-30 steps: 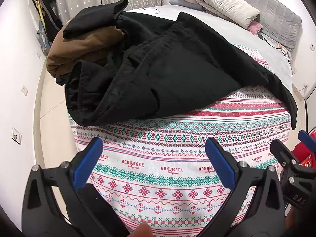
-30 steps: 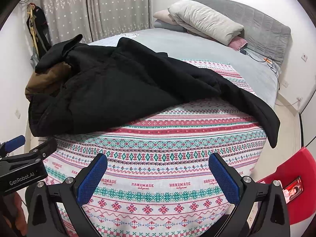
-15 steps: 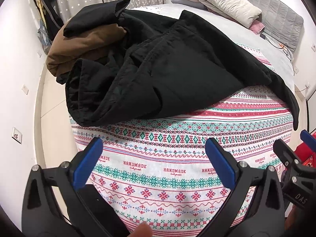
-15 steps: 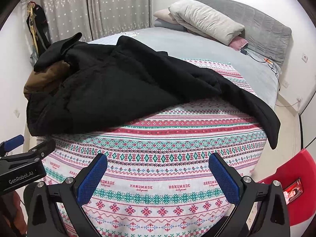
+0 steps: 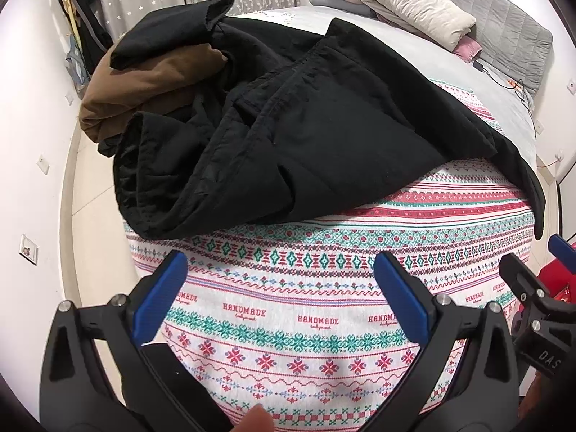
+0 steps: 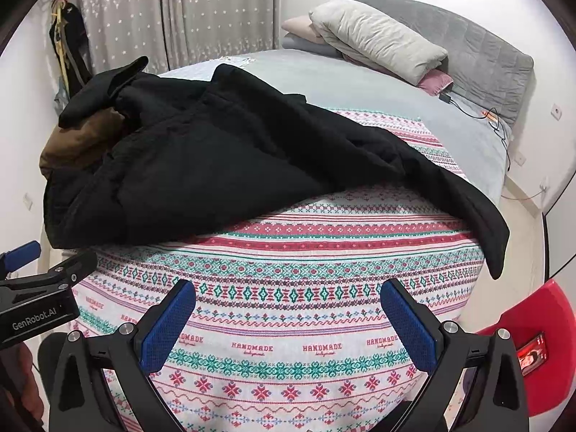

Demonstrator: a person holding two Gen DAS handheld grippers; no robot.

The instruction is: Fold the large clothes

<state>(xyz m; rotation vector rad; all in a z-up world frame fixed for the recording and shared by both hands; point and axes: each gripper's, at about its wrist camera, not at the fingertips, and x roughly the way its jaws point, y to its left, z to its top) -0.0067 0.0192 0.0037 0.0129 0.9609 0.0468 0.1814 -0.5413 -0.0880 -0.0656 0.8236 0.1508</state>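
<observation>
A large black coat (image 5: 306, 133) lies crumpled on a patterned blanket (image 5: 288, 309) covering a bed, ahead of both grippers and beyond their fingertips. The left gripper (image 5: 280, 266) hovers above the blanket with jaws spread wide, grasping nothing. The right gripper (image 6: 288, 295) is likewise released and empty. A brown garment (image 5: 144, 90) sits ahead-left of the jaws, partly under the coat. Pillows (image 6: 374, 39) rest far ahead.

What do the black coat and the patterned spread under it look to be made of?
Black coat: matte woven shell, seemingly padded, judging by stitched channels and thick rolled edges. Patterned spread: looks like printed cotton-type fabric imitating knit, flat and unshiny; actual fibre is unclear.
</observation>
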